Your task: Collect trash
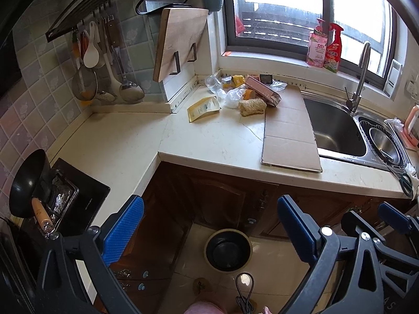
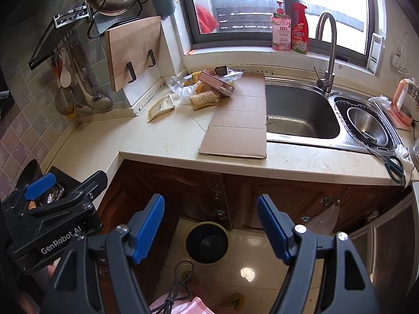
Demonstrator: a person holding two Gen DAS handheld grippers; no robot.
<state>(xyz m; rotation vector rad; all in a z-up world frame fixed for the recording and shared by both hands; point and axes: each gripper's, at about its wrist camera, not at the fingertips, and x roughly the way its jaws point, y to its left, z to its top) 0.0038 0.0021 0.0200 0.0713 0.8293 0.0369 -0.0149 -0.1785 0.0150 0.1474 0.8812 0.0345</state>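
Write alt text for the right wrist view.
The open right tool hangs over a bin on the floor. Trash is piled in the counter corner, beside cardboard and a sink.

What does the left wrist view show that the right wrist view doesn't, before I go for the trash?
Only the left wrist view shows the whole black wok on the stove; the right wrist view catches just a sliver of it.

Only the right wrist view shows the pink kettle beside the sink and a plastic bag hanging on a cabinet door.

Both show the trash pile in the counter corner, the flat cardboard, the sink, the scissors, the bin on the floor, and both claws, left claw and right claw, open and empty.
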